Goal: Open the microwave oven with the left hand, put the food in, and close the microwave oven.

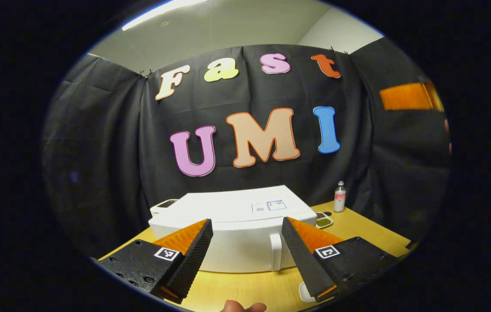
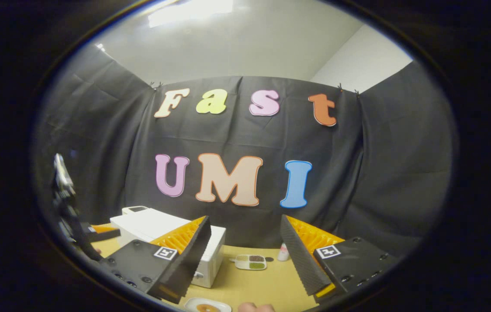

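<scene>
Here, white microwave (image 1: 245, 234) sitting door-closed mid-tabletop (image 1: 245, 288), left gripper (image 1: 245, 255) and right gripper (image 2: 245, 255) both gaping wide, holding nothing.

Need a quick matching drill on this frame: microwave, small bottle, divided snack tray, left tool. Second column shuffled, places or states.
Things:
1. microwave
2. small bottle
3. divided snack tray
4. left tool

States or places:
A. open, holding nothing
B. door shut, handle facing the camera
C. lying flat on the table, right of the microwave
D. upright at the back of the table

Pairs: 1-B, 2-D, 3-C, 4-A
</scene>
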